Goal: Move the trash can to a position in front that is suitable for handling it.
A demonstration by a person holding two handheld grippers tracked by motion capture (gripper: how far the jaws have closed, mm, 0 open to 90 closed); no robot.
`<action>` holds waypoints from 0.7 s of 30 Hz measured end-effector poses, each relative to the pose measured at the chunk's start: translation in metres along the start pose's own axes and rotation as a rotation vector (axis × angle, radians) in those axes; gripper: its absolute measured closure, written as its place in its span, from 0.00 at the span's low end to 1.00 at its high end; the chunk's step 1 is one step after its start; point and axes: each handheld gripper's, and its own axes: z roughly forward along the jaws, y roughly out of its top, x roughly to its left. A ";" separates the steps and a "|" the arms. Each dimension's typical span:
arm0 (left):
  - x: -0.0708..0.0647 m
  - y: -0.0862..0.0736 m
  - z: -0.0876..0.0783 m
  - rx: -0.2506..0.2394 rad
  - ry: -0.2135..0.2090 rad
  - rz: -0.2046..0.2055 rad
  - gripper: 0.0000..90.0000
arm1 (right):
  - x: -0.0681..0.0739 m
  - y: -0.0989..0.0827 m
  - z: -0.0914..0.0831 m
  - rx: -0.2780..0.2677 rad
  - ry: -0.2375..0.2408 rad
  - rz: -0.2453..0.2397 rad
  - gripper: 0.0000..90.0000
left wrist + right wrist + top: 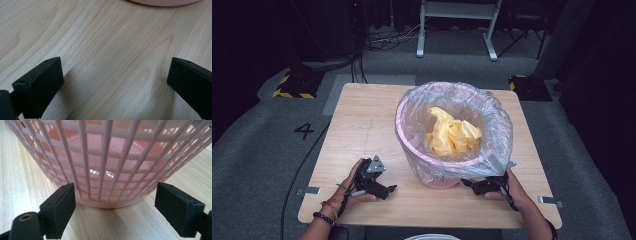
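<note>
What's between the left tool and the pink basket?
Only bare wooden table lies between the left tool and the pink basket, seen in the left gripper view.

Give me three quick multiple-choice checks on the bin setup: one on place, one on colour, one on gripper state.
1. Where does the bin stand?
A. on the table
B. on the floor
C. on a chair

2. What colour is the crumpled bag inside the clear liner?
A. blue
B. yellow
C. green

3. How do the right gripper jaws stand?
A. shut on the bin
B. shut on nothing
C. open

Key: 1 A, its base rests on the wood; 2 B, yellow folds show inside; 3 C, a wide gap faces the bin's base.
</note>
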 end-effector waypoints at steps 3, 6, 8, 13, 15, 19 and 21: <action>0.000 0.000 0.000 0.000 0.000 0.000 0.01 | 0.001 0.002 0.003 -0.003 -0.007 0.007 0.19; 0.000 0.000 0.000 0.000 0.001 0.000 0.01 | 0.002 0.002 0.004 -0.007 -0.011 0.002 0.20; 0.000 0.000 0.000 0.000 0.001 -0.001 0.01 | 0.000 0.001 0.001 0.004 -0.014 -0.001 0.20; 0.000 -0.001 -0.001 0.001 -0.012 0.011 0.01 | -0.027 -0.026 -0.021 0.107 -0.088 0.097 0.21; 0.000 -0.001 -0.001 0.001 -0.016 0.013 0.01 | -0.033 -0.032 -0.026 0.129 -0.119 0.115 0.20; 0.000 -0.001 -0.001 0.001 -0.016 0.014 0.01 | -0.058 -0.056 -0.047 0.164 -0.181 0.264 0.21; 0.000 -0.001 -0.001 0.001 -0.015 0.014 0.01 | -0.064 -0.060 -0.052 0.175 -0.213 0.304 0.21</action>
